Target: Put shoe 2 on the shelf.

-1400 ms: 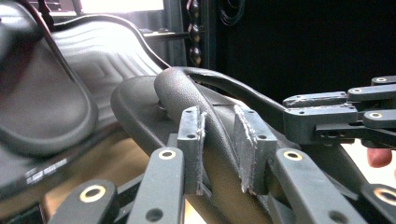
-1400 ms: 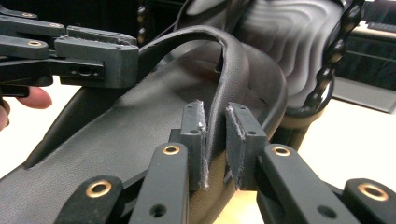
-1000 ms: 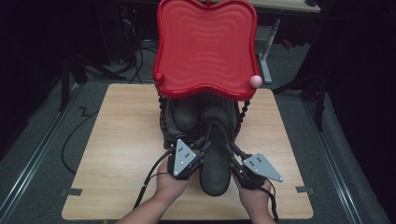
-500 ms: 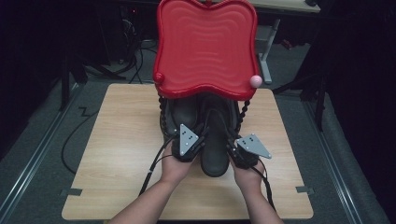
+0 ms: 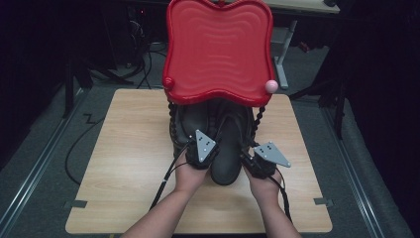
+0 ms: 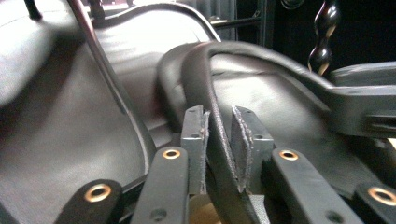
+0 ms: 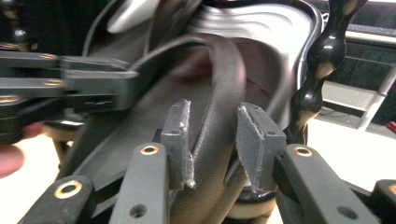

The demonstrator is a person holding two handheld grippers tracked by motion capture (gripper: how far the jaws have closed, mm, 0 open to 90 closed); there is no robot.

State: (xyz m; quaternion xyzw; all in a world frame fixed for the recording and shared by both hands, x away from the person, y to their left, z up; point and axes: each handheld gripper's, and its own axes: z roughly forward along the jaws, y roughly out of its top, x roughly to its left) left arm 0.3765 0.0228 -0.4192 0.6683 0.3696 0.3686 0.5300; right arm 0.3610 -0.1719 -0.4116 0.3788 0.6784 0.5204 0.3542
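Note:
A black leather boot (image 5: 225, 153) lies on the wooden table (image 5: 129, 148), its shaft reaching under a red wavy-edged panel (image 5: 218, 49). My left gripper (image 5: 201, 148) sits at the boot's left side. In the left gripper view, its pads (image 6: 198, 144) pinch the boot's curved rim (image 6: 217, 140). My right gripper (image 5: 258, 162) is at the boot's right side. Its jaws have just been opening. In the right gripper view a leather strip of the boot (image 7: 212, 135) stands between them, leaning on one pad (image 7: 180, 140) and apart from the other.
The red panel stands on black beaded posts (image 5: 259, 119) and carries a pink ball (image 5: 270, 86) and a red ball (image 5: 169, 82) at its lower corners. A second boot (image 5: 190, 124) lies beside the first. Cables (image 5: 166, 183) trail toward the table's front edge.
Both hands have moved away from the person along the boot, toward the red panel, and have stayed nearly still over the last half second.

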